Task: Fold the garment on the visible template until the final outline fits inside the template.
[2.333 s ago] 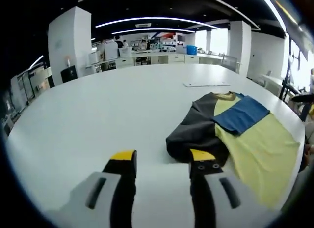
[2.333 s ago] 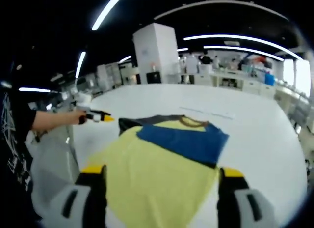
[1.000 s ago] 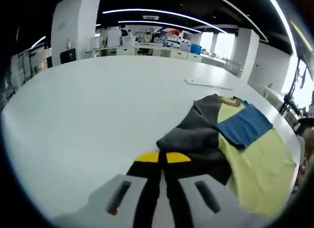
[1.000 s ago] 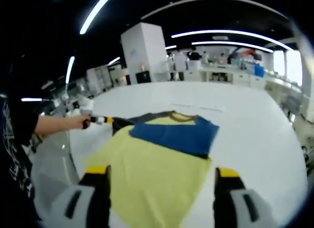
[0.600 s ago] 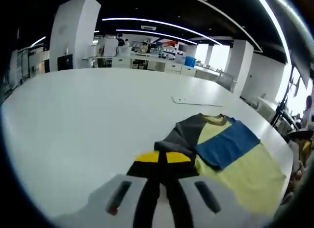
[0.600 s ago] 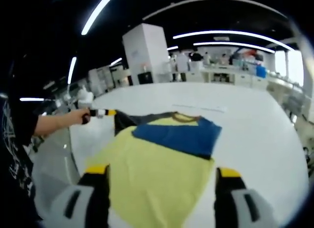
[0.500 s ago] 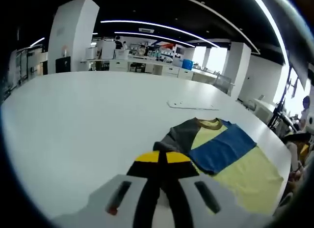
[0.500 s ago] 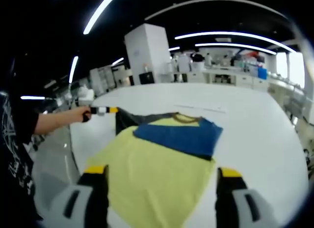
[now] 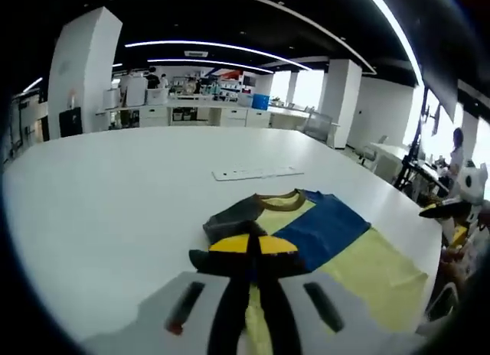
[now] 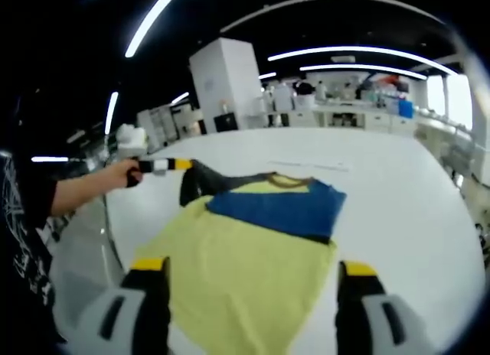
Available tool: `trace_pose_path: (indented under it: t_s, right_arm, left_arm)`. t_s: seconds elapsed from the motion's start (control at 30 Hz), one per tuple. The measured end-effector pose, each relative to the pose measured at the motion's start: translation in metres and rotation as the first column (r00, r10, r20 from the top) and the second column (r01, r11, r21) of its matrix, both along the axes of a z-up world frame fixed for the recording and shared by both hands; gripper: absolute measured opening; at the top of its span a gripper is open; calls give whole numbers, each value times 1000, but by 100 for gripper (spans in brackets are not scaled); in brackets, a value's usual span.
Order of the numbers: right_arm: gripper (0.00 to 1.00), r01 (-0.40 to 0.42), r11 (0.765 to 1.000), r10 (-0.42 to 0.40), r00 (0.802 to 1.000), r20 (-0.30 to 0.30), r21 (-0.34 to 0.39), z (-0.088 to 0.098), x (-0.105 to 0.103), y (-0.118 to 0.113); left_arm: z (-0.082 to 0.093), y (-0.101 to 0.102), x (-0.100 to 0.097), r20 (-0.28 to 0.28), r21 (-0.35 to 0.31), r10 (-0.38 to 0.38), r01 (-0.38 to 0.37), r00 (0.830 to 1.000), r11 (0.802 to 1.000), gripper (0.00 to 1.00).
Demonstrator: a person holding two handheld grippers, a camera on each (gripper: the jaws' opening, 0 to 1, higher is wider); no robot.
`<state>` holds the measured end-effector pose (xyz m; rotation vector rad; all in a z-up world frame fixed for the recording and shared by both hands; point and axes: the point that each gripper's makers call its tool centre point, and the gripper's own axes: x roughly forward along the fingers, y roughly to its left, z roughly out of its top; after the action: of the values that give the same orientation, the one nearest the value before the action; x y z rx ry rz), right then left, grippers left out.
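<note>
Since the earlier frames the left gripper [image 9: 253,244] has clamped its jaws on the dark grey sleeve [image 10: 197,180] and lifted it off the table [image 9: 115,194], toward the yellow shirt [image 10: 237,271]. The blue sleeve [image 10: 279,208] already lies folded across the chest; body folds remain. The soft knit creases limply near the table's edge. The right gripper [image 10: 249,272] hovers, jaws apart.

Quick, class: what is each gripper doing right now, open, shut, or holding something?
Left gripper: shut on the dark sleeve of the garment, lifting it.
Right gripper: open, holding nothing, above the garment's yellow hem.
</note>
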<state>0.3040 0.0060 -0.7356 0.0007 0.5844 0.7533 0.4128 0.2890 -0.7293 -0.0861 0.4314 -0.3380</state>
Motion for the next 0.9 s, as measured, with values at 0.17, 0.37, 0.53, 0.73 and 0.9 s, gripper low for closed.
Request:
trace_pose_path:
  t_s: [0.17, 0.37, 0.53, 0.73, 0.9]
  right_arm:
    - [90, 4, 1000, -4, 1000, 0, 1, 0, -1, -1]
    - [90, 12, 1000, -12, 1000, -1, 2, -1, 0, -5]
    - [90, 14, 1000, -14, 1000, -6, 3, -4, -1, -4]
    - [90, 11, 1000, -11, 1000, -10, 3, -6, -1, -4]
    - [90, 15, 1000, -15, 1000, -9, 6, -6, 0, -5]
  left_arm:
    - [-20, -33, -5, -26, 24, -60, 61, 998, 998, 0]
    - [-47, -52, -14, -67, 70, -81, 86, 994, 994, 0]
    - [-75, -61, -21, -98, 123, -78, 90, 992, 988, 0]
    - [-96, -67, -26, -146, 193, -78, 106, 986, 975, 0]
    - [-106, -65, -27, -166, 201, -57, 91, 984, 975, 0]
